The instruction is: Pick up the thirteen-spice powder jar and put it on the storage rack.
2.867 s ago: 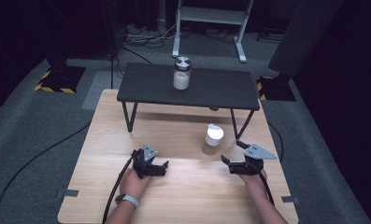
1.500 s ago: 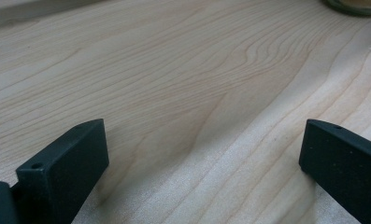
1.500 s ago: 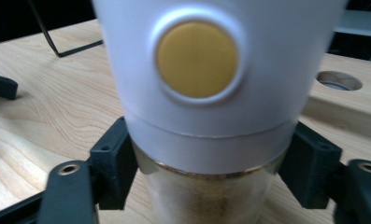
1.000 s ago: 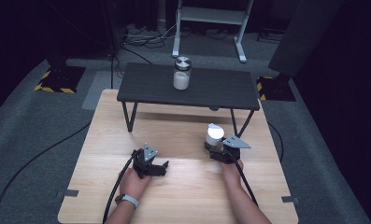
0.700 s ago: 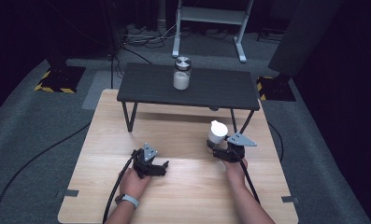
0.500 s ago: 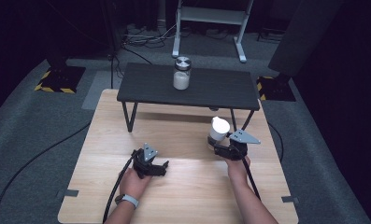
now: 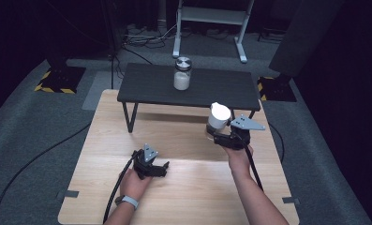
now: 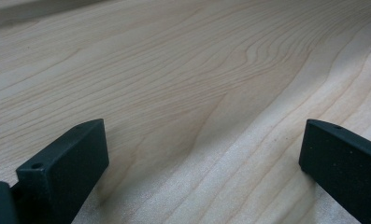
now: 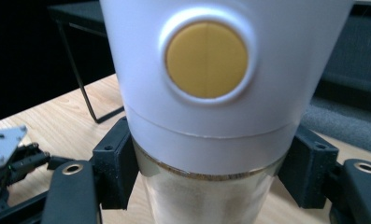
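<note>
Right tool (image 7: 215,136) pinches the white-capped shaker (image 7: 218,118) just under its cap, black jaws pressed on either side of the clear glass body, as the right gripper view (image 9: 206,186) shows close up. I hold it upright over the right half of the wooden tabletop (image 7: 183,187), its base seemingly just off the boards, though I cannot be sure of the gap. Long axis runs vertical; the tool comes at it from the side, from my near edge, so the shaker sits directly ahead of the jaws and away from me.

Left tool (image 7: 150,167) rests low on the tabletop nearer to me, jaws spread wide with nothing but pale grained wood between them (image 8: 197,140). It lies well apart from the shaker; my right hand (image 7: 237,157) is plainly the working one.

Shaker's cap is smooth white plastic, flaring upward, with a round mustard-yellow disc (image 9: 206,58) set in its side. Below the cap the glass is cylindrical and holds a pale, sandy filling.

Farther back stands a small black side table (image 7: 141,89) on thin metal legs, matte on top. On it sits a glass jar (image 7: 182,74) with a silver lid, half full of something white. I judge that raised surface the likely destination, straight ahead and above the shaker's present height.
</note>
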Motion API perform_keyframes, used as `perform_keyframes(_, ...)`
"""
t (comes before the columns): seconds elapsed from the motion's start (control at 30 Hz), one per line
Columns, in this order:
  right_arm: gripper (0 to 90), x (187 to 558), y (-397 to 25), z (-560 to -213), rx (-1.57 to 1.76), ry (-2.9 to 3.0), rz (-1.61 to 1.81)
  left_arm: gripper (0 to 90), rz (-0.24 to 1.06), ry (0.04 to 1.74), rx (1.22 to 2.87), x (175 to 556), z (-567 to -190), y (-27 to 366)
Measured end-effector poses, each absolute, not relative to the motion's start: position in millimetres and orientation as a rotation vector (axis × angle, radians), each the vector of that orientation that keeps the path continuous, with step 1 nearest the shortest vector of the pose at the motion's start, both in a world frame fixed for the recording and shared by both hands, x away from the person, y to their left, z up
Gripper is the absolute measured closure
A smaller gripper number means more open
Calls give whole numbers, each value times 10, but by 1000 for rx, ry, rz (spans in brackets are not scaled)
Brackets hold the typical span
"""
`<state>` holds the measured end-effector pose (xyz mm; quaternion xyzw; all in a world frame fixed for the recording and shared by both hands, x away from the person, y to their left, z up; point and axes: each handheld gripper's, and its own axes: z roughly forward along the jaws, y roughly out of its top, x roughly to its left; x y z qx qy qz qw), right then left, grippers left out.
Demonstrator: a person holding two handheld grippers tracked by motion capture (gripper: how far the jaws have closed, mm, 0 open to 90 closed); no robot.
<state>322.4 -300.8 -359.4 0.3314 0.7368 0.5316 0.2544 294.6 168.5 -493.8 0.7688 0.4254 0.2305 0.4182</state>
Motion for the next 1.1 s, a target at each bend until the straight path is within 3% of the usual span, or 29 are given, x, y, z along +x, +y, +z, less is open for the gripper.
perform_keyframes(0.67,303,3619,-2793,-2924,877,1981,1461,13,578,1061,1931,2953,-4938,1688)
perform_keyframes(1.1,302,4098,-2510,-2777,898,1981,1390,14,578,1058,1933,2959,-4937,1688)
